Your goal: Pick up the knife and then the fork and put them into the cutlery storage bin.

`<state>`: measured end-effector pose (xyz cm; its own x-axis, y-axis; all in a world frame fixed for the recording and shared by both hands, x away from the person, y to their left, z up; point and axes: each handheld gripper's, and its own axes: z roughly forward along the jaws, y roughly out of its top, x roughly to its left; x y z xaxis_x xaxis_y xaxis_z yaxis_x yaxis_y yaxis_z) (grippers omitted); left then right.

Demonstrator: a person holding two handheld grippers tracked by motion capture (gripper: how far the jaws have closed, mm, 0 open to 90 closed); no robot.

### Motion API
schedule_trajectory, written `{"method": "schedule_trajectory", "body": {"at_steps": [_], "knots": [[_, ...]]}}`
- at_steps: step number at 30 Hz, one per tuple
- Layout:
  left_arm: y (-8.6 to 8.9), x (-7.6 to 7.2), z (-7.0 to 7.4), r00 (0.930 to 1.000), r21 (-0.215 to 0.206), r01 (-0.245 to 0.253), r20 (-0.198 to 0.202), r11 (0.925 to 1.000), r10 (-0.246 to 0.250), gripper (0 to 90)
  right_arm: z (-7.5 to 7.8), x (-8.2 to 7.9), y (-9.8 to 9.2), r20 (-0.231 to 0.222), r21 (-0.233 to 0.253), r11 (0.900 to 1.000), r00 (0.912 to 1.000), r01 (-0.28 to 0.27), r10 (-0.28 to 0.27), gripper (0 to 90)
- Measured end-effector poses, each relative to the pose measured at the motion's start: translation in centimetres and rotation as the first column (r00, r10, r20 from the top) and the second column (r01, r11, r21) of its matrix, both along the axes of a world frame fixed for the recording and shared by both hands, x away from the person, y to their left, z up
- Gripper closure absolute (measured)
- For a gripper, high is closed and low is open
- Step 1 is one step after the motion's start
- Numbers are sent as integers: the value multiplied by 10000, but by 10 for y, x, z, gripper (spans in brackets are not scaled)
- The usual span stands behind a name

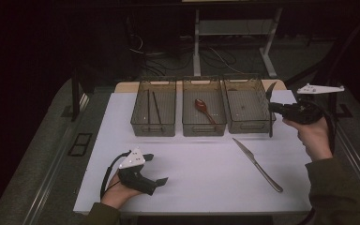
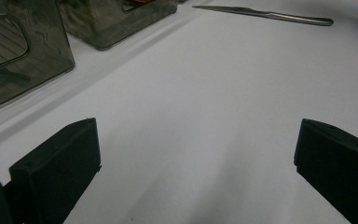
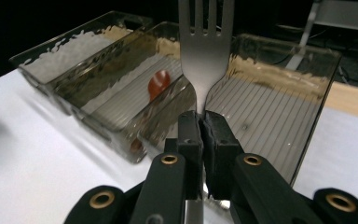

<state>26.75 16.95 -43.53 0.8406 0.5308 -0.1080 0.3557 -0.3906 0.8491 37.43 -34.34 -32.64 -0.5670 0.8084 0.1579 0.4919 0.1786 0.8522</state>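
— Table point(image 1: 192, 178) first: what is it looking like from where you are sitting?

— I am seeing a white top lying under dim light, with a wooden edge showing behind the three bins. Grey floor is running along both sides, and beyond the table a dark room is holding desk legs point(image 1: 197, 42) and loose cables point(image 1: 168, 58).

— What are the bins holding?

— The left bin point(image 1: 153, 107) is holding chopsticks point(image 1: 152, 105), the middle bin point(image 1: 204, 107) a brown spoon point(image 1: 203, 108). The right bin point(image 1: 246, 104) is showing only its ribbed floor. A knife point(image 1: 258, 164) is lying on the white top in front of that bin, slanting toward the near right corner.

— And the fork?

— I am gripping the fork point(image 3: 205, 51) in my right gripper point(image 3: 204, 122), jaws clamped on its neck, tines pointing up. In the high view it is hanging at the right bin's right wall, at the table's far right. In the right gripper view, the bin's ribbed floor is lying right behind it.

— Left side?

— My left gripper point(image 1: 155, 169) is resting low at the near left of the table, jaws spread wide with nothing between them, well apart from the knife and the bins.
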Motion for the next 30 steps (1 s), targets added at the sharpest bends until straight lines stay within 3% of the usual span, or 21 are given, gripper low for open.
{"method": "schedule_trajectory", "body": {"at_steps": [7,14,19,22,30], "knots": [[0,0,0,10000,-11,16,2,10000,-16,0,20,24,3,142,-286,9995,9998,150,-146,851],[0,-1,1,10000,-9,40,-3,10000,-40,0,24,55,8,-46,-700,9972,9996,274,-277,851],[0,0,1,10000,-24,39,13,10000,-39,0,15,75,10,-365,-923,9948,9983,422,-458,851],[1,-1,1,10000,-31,17,-3,10000,-17,0,6,83,12,-667,-1293,9909,9967,371,-460,851],[1,-1,1,10000,-56,19,4,10000,-19,0,-19,94,13,-1433,-1884,9813,9873,404,-682,851]]}}
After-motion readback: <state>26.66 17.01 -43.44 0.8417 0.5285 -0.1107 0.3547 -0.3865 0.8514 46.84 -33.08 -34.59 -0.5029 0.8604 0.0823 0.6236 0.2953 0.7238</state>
